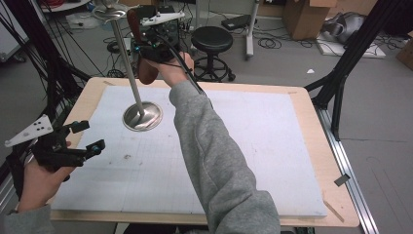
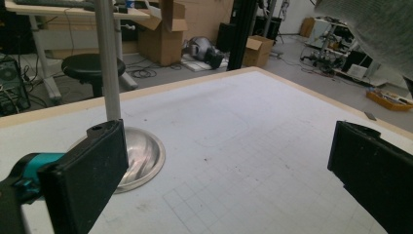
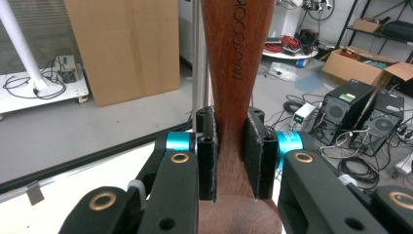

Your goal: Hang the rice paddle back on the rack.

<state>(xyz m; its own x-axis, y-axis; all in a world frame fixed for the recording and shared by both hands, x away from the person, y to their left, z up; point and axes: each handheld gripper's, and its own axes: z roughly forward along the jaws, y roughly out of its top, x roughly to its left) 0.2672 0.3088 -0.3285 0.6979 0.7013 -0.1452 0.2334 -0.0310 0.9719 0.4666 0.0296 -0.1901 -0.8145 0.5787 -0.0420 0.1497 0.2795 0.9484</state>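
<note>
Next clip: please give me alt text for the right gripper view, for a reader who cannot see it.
The right gripper has its two black fingers shut on the narrow neck of a dark brown wooden piece with engraved lettering, which rises upright out the top of the picture. Behind it are a metal pole, a large cardboard box and computer towers on a grey floor.

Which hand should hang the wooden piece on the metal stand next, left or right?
Right. Its tongs are already shut on the wooden piece, up beside the stand's pole. The left tongs sit open and empty near the table's left edge.
</note>
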